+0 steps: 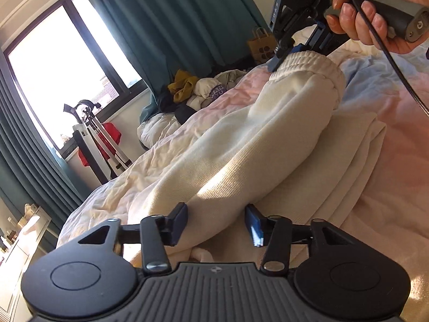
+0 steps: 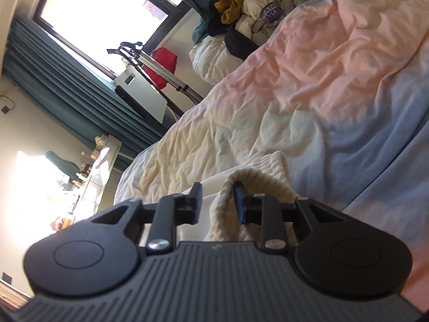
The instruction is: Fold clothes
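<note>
A cream knit garment point(image 1: 241, 145) lies folded in a long roll on the pastel bedsheet point(image 1: 388, 139), over flat cream layers point(image 1: 356, 161). Its ribbed hem point(image 1: 308, 67) is at the far end. My left gripper point(image 1: 216, 222) is open, its fingers either side of the near end of the roll, not pinching it. My right gripper point(image 2: 217, 201) is open at the ribbed hem point(image 2: 249, 185). The cloth drapes over its right finger point(image 2: 240, 204). In the left wrist view the right gripper point(image 1: 284, 53) sits at the hem, held by a hand point(image 1: 375, 13).
A heap of unfolded clothes point(image 1: 203, 88) lies at the far end of the bed, also in the right wrist view point(image 2: 254, 5). A window point(image 1: 53, 61), teal curtains point(image 1: 174, 21), a tripod and stand point(image 1: 102, 139) and a paper bag point(image 1: 261, 44) are beyond the bed.
</note>
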The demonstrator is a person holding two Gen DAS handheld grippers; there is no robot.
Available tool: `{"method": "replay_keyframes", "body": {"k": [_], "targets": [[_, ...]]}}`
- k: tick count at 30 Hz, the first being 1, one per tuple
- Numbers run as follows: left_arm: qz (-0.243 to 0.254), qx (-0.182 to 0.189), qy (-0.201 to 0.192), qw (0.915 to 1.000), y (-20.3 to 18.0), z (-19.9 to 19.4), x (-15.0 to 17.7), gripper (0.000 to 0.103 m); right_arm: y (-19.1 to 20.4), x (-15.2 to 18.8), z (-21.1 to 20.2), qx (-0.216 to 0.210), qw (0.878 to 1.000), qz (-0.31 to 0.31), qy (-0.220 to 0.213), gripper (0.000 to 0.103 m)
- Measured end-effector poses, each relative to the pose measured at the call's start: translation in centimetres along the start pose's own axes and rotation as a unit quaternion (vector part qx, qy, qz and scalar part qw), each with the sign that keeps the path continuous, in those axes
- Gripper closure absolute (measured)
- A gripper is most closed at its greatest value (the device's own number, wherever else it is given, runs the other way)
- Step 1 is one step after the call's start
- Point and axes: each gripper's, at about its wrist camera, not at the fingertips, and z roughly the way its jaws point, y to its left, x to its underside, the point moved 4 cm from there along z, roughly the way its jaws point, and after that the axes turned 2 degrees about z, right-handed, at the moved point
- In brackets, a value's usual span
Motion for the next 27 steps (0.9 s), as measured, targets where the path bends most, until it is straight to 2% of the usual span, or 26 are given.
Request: {"method": "replay_keyframes", "body": {"k": [1,2,3,7,10,13,17,19,21,23,27], "targets": [[-0.008,0.005,-0.001,1.0000,0.2,0.0,0.0,0.076,-0.6,-0.4,0.2,0.001,1.000,0.012,0.000,0.091],[-0.016,0.011,-0.003,0.9998,0.5,-0.1,0.0,0.088,-1.2,-0.7,0.4,-0.005,1.000,0.028,0.001,0.092],[-0.025,0.018,-0.005,0.9995,0.8,-0.2,-0.1,0.093,-1.4,-0.8,0.5,-0.019,0.999,0.040,0.000,0.093],[-0.044,0.041,-0.027,0.9978,1.2,-2.2,-0.3,0.099,-0.4,-1.3,-0.6,-0.096,0.994,0.046,-0.040,0.094],[-0.049,0.045,-0.043,0.9968,1.3,-3.7,-0.8,0.099,1.2,-1.8,-2.2,-0.169,0.981,0.032,-0.089,0.094],[-0.049,0.062,-0.035,0.9962,1.1,-3.9,-0.7,0.099,1.7,-2.1,-2.5,-0.131,0.987,0.008,-0.095,0.094],[-0.039,0.082,-0.013,0.9958,0.1,-3.2,0.2,0.098,-1.1,-1.4,0.3,0.001,0.999,0.006,-0.054,0.094],[-0.042,0.086,-0.012,0.9953,-0.1,-3.1,0.2,0.097,-2.8,-0.7,1.4,0.040,0.998,0.015,-0.044,0.094],[-0.068,0.084,-0.014,0.9941,0.2,-3.1,0.2,0.093,-3.5,-0.5,1.4,0.037,0.997,0.034,-0.051,0.093],[-0.114,0.097,-0.014,0.9886,1.1,-3.3,0.1,0.088,-3.1,-0.5,0.8,0.018,0.997,0.044,-0.060,0.093],[-0.188,0.121,-0.029,0.9744,3.3,-4.1,-0.4,0.073,-0.7,-0.1,-1.6,-0.003,0.996,0.003,-0.084,0.091]]}}
